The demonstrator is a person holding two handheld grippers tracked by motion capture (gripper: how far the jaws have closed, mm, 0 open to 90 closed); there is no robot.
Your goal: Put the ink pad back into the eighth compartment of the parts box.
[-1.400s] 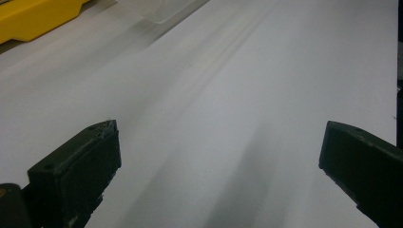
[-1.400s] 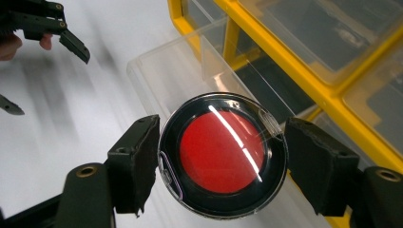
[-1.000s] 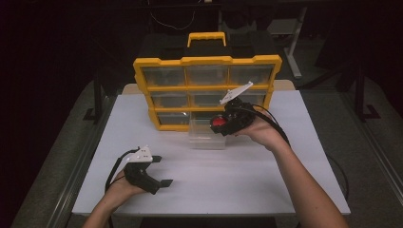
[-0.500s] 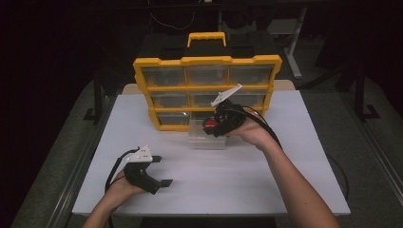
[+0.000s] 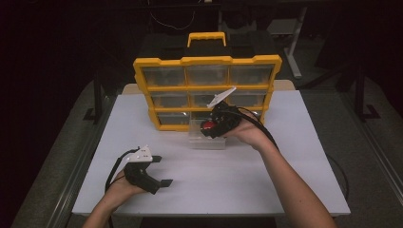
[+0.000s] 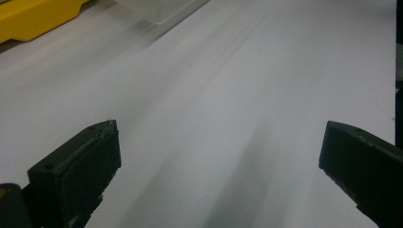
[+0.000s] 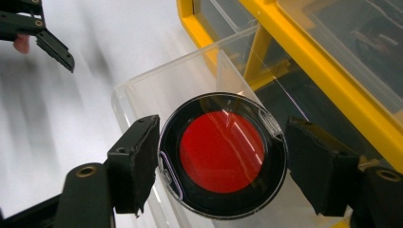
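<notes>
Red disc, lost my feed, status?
Right gripper shut on red disc above clear bin. Left gripper open, idle on table. Nothing blocking.

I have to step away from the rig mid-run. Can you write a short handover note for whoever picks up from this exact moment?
Right gripper: shut on a round black case with a red disc, held over the clear plastic drawer.
Left gripper: open, holding nothing, low over the white table at the near left.
Things: the clear drawer sits on the table just in front of the yellow organizer; the organizer's bottom middle slot looks open.
Done: drawer is out, case is gripped.
Left, as a guess: release the case into the drawer, then probably slide the drawer back into its slot.
</notes>
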